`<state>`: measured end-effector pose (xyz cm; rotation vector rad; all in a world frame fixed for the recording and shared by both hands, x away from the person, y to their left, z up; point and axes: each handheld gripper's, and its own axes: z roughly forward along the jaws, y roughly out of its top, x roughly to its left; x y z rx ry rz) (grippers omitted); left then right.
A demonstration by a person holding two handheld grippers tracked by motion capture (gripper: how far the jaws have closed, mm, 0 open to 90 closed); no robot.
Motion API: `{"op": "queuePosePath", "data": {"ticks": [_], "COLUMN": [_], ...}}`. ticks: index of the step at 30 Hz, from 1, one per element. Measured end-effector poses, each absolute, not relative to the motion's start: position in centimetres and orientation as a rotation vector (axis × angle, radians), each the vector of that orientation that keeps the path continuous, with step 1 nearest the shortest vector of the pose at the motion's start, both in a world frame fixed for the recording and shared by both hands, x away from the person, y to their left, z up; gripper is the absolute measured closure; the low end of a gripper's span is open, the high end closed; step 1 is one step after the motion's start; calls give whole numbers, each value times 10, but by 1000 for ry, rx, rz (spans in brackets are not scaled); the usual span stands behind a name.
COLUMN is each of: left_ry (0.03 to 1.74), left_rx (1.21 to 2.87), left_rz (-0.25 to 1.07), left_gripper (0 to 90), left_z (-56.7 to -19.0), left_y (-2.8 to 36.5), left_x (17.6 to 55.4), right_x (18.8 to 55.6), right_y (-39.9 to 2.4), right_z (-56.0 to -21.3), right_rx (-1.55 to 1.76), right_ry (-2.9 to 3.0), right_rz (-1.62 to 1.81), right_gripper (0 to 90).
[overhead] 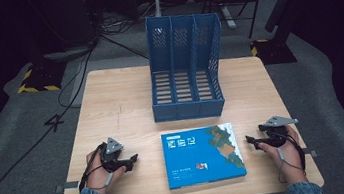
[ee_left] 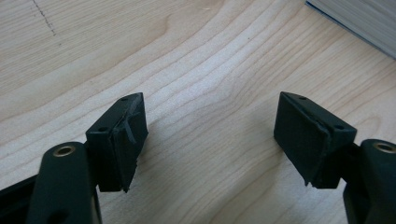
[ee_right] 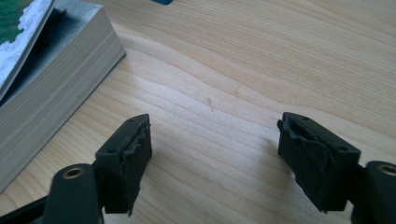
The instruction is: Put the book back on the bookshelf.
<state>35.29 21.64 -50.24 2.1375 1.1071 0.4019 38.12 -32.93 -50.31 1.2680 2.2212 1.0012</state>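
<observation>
While both tools rest spread and empty, the book (overhead: 203, 155) lies between them: left tool (overhead: 132, 159) at nine o'clock, right tool (overhead: 252, 141) at three.

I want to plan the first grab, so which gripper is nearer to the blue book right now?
Right, narrowly. The right gripper sits just off the blue book on its right edge, jaws open. The left gripper rests a little farther off its left edge, jaws open too. Neither touches it.
</observation>
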Motion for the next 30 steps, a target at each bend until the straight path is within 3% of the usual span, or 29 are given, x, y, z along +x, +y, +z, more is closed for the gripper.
{"op": "queuePosePath", "data": {"ticks": [2, 14, 22, 30], "left_ry": [1110, 1075, 1018, 954], "left_rx": [2138, 2122, 2109, 2117], "left_rz": [386, 373, 295, 221], "left_gripper": [295, 317, 326, 330], "left_z": [-500, -484, -473, -474], "left_y": [215, 206, 182, 161], "left_x": [352, 348, 339, 335], "right_x": [381, 361, 348, 334], "right_y": [-331, -315, -263, -220], "right_z": [-500, -462, -450, -460], "right_rx": [1290, 1156, 975, 807], "right_ry": [2221, 2227, 2377, 2573], "right_rz": [1003, 1107, 1172, 1174], "right_gripper": [309, 280, 257, 200]}}
